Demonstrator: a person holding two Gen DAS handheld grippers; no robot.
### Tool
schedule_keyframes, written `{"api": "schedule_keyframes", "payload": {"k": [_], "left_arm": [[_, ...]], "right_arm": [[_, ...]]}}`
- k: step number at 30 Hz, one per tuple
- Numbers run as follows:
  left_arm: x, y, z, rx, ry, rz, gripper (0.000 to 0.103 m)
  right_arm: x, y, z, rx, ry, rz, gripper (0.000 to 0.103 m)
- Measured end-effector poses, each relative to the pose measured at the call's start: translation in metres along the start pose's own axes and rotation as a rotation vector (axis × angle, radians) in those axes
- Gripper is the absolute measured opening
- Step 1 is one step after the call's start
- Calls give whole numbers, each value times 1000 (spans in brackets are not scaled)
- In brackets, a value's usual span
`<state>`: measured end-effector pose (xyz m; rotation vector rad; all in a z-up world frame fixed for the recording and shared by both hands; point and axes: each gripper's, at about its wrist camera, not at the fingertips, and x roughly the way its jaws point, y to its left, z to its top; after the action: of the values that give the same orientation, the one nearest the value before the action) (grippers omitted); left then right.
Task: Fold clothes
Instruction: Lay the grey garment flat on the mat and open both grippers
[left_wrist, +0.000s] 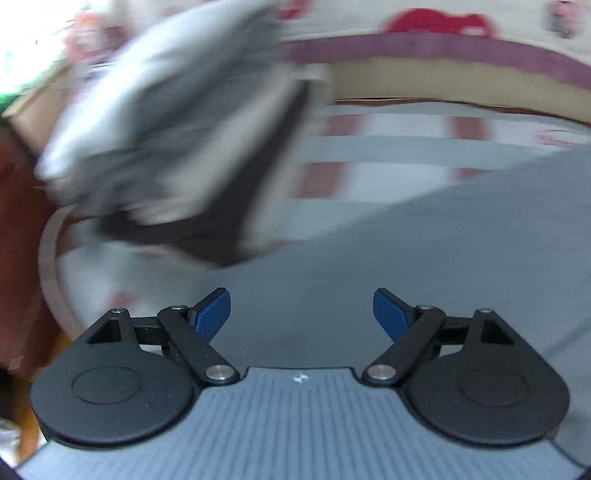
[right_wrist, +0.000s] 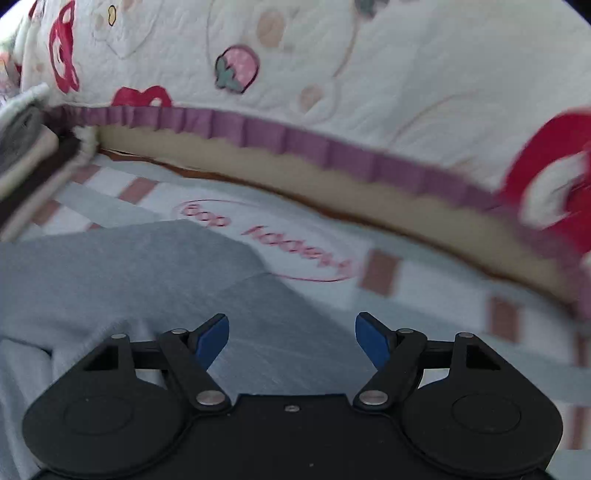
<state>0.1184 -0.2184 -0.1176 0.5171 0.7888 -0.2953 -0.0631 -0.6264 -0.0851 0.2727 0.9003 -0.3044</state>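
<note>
Grey garment (right_wrist: 122, 266) spread flat on striped sheet (right_wrist: 332, 266), near centre. Above it, left gripper (left_wrist: 302, 314) and right gripper (right_wrist: 291, 341), jaws wide, empty. Step: approach. Next: pinching an edge, probably.

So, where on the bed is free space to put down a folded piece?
Free: the checked sheet between the grey garment and the purple-frilled quilt edge, around the red oval print. Crowded: the far left corner, where a blurred pile of clothes lies.
</note>
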Motion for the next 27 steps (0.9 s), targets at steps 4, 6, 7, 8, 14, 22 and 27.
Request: {"api": "schedule_keyframes", "payload": {"k": [4,6,7,8,14,22,27], "left_arm": [[9,69,-21,-144,4,151,84],[13,100,-38,-252,39,163,84],[15,111,-46,-296,64,151,84],[16,119,-55,-328,82,144,85],[12,125,-75,-344,78,68,85],[-5,80,-50,-123,-36,128,85],[-48,36,-29,2,-250,44,85]], "right_arm": [[45,14,26,-129,43,63,80],[66,19,35,-134,65,54,83],[78,20,37,-122,85,50,83],[91,21,38,-104,108,47,83],[115,32,15,-47,130,96,32],[-31,78,-21,-280,-320,-99,4],[-126,64,-40,-319,-580,-416,0]]}}
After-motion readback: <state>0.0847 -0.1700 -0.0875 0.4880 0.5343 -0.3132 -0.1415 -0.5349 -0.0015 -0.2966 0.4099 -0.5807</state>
